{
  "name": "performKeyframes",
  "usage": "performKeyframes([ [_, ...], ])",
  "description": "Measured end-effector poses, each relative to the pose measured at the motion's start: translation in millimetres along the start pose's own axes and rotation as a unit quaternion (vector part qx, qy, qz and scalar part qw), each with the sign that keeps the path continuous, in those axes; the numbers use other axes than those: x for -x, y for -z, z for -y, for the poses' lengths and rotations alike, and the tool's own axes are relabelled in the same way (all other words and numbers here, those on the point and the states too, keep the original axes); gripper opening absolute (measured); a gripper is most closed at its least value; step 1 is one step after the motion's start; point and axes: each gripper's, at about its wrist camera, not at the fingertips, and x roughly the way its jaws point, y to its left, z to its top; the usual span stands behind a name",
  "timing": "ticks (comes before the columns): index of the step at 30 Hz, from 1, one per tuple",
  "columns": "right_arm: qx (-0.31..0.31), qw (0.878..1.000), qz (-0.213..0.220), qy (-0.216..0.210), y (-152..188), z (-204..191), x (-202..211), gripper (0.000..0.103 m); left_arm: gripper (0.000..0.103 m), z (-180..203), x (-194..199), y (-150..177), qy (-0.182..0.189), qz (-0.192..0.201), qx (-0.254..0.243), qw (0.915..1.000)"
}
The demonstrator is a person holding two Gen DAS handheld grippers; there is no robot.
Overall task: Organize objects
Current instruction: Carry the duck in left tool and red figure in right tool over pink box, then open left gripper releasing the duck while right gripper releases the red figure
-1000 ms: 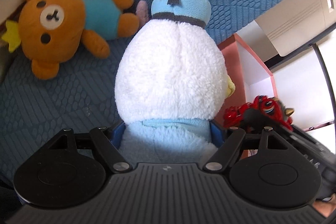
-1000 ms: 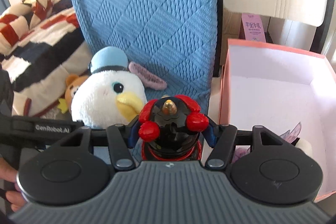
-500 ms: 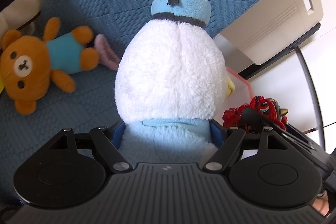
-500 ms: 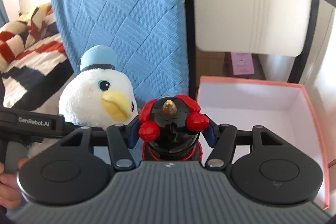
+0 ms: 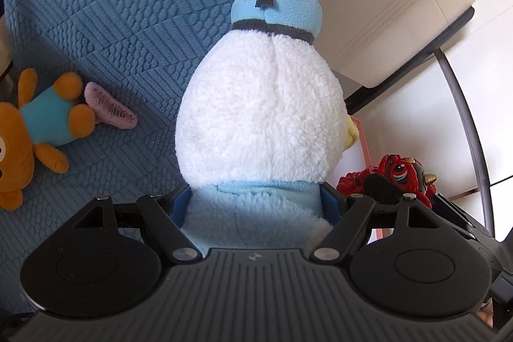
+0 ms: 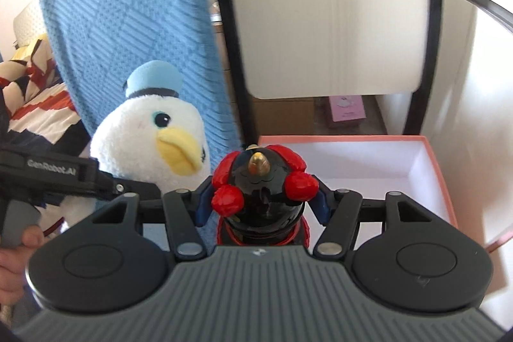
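My left gripper [image 5: 256, 201] is shut on a white plush duck [image 5: 259, 114] with a light blue hat, held in the air with its back to the camera. The duck also shows in the right wrist view [image 6: 150, 130], facing the camera. My right gripper [image 6: 263, 201] is shut on a black and red toy figure [image 6: 263, 188] with a gold horn; the figure also shows in the left wrist view [image 5: 394, 178]. A pink box [image 6: 439, 178] with a white inside lies open just beyond the figure.
An orange plush bear [image 5: 35, 130] in a teal shirt and a pink fuzzy piece [image 5: 109, 111] lie on the blue quilted cover [image 5: 128, 5]. A white chair back [image 6: 330, 18] with a black frame stands behind the box. A striped blanket [image 6: 38, 104] lies at left.
Both grippers have risen and moved right toward the pink box with their toys. The bear has slid to the left edge of the left wrist view. The box is nearer in the right wrist view.
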Motion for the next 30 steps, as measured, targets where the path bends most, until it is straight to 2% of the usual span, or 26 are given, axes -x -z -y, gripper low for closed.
performKeyframes([
  [3, -0.006, 1.000, -0.004, 0.011, 5.6, 16.5, 0.5, 0.063, 0.081, 15.5, -10.2, 3.6, -0.005, -0.002, -0.009, 0.9999],
  [10, -0.029, 0.999, -0.016, 0.037, 26.4, 59.1, -5.4, 0.063, 0.081, 45.0, -57.9, 13.7, -0.008, -0.043, -0.023, 0.9988],
  [18, -0.047, 0.995, -0.058, 0.071, 51.7, 103.0, -33.3, 0.063, 0.081, 81.9, -106.2, 21.1, -0.018, -0.083, -0.046, 0.9953],
  [27, -0.070, 0.989, -0.102, 0.077, 74.1, 135.6, -69.2, 0.063, 0.081, 88.5, -153.2, 11.2, -0.048, -0.128, -0.040, 0.9898],
  [30, -0.075, 0.986, -0.122, 0.080, 80.2, 144.5, -83.7, 0.063, 0.081, 92.6, -156.4, 8.0, -0.037, -0.130, -0.044, 0.9898],
])
